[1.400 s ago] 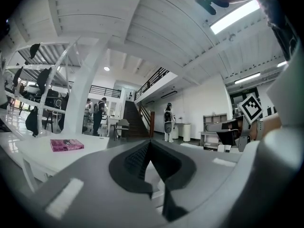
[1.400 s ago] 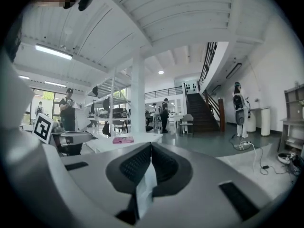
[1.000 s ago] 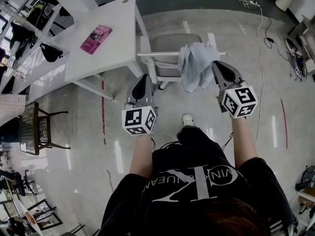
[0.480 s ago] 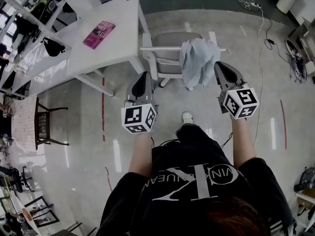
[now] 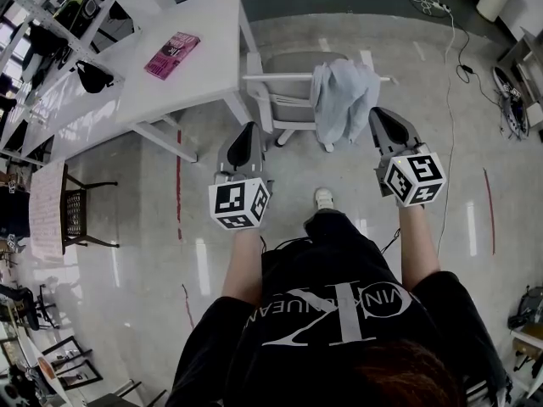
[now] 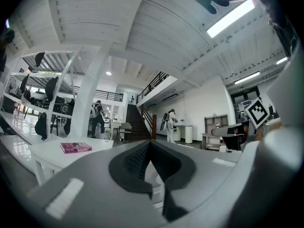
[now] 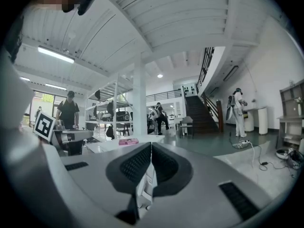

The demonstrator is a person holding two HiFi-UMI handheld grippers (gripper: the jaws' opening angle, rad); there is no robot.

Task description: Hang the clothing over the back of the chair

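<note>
A pale blue-grey garment (image 5: 341,100) hangs draped over the top rail of the white chair (image 5: 276,77), toward its right end. My right gripper (image 5: 379,114) is held just right of and nearer than the cloth, apart from it, jaws shut with nothing between them. My left gripper (image 5: 247,130) is held in front of the chair's left side, also shut and empty. In the left gripper view the pads (image 6: 137,158) meet at the tips of the left gripper (image 6: 150,144). The right gripper view shows the right gripper (image 7: 151,146) with its jaws pressed together too.
A white table (image 5: 182,91) stands left of the chair with a pink book (image 5: 172,54) on it. A dark side chair (image 5: 76,219) is at far left. A cable (image 5: 450,100) runs along the floor at right. My shoe (image 5: 323,199) is below the chair.
Both grippers have drawn back from the chair, so it sits farther up the view. The right gripper has come away from the garment, which stays hanging on the rail.
</note>
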